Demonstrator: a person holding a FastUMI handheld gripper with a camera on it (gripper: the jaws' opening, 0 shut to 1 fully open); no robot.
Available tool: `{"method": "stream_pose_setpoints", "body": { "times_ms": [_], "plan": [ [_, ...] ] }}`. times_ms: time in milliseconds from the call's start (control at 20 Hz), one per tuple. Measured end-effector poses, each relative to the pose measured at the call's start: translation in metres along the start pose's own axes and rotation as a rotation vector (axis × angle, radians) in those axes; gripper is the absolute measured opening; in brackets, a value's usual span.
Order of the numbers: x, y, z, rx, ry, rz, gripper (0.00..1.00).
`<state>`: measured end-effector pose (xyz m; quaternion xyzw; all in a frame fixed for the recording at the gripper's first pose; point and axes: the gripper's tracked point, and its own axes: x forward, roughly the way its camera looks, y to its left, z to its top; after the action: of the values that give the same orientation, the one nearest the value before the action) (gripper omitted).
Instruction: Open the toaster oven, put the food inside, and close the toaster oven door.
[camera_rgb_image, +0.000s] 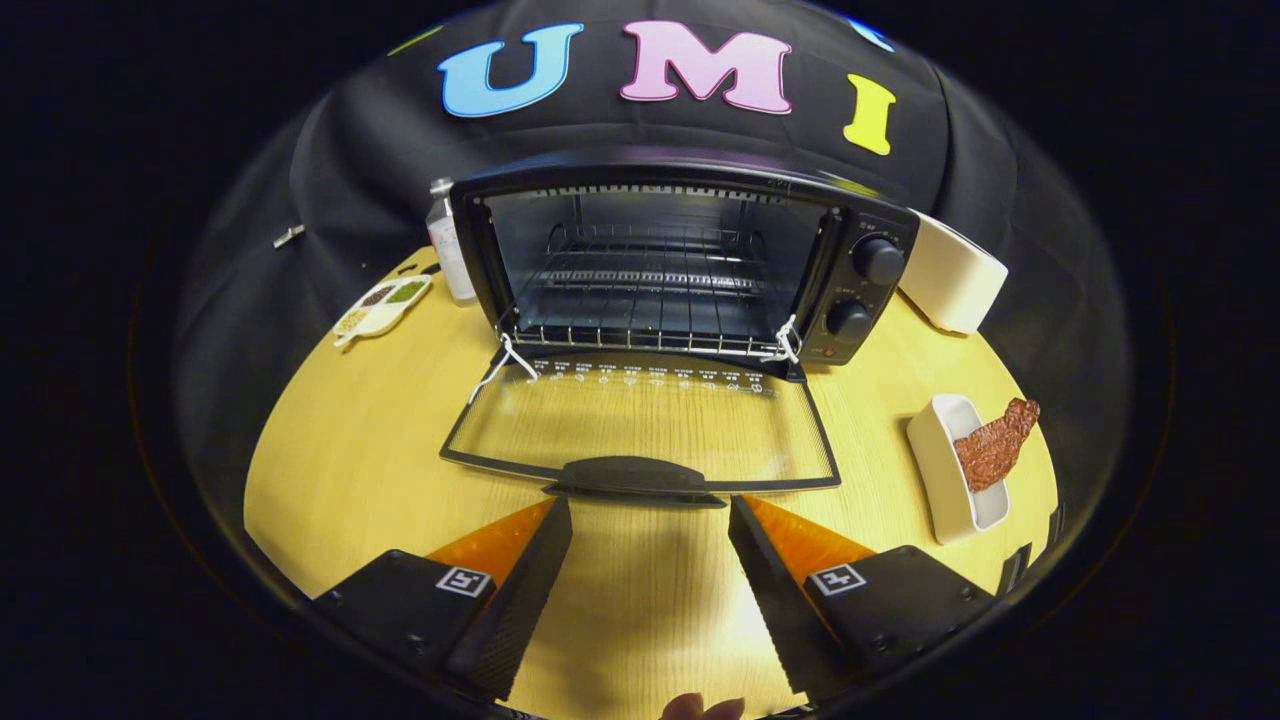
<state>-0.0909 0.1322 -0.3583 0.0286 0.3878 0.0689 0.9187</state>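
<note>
A black toaster oven (680, 260) stands at the back of the wooden table with its glass door (640, 425) folded down flat. The wire rack (650, 300) inside is bare. The door's black handle (632, 473) lies just ahead of my fingertips. My gripper (650, 515) is open, with nothing between its fingers, and hovers above the table in front of the door. To the right of the fingers, a brown piece of meat (995, 445) rests on a small white dish (950, 470), hanging over its far rim.
A white box (950, 275) sits to the right of the oven. Left of the oven stand a clear bottle (450, 245) and a white divided tray of seasonings (380, 305). Bare table (350, 450) lies left of the open door.
</note>
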Motion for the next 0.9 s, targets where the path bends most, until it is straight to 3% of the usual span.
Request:
{"method": "stream_pose_setpoints", "body": {
  "times_ms": [350,650,900],
  "plan": [
    [-0.056,-0.067,0.051,-0.075,-0.084,0.096,0.99],
    [-0.081,-0.157,0.053,-0.185,-0.015,0.159,0.99],
    [-0.081,-0.242,0.05,-0.133,0.057,0.16,0.99]
  ]
}}
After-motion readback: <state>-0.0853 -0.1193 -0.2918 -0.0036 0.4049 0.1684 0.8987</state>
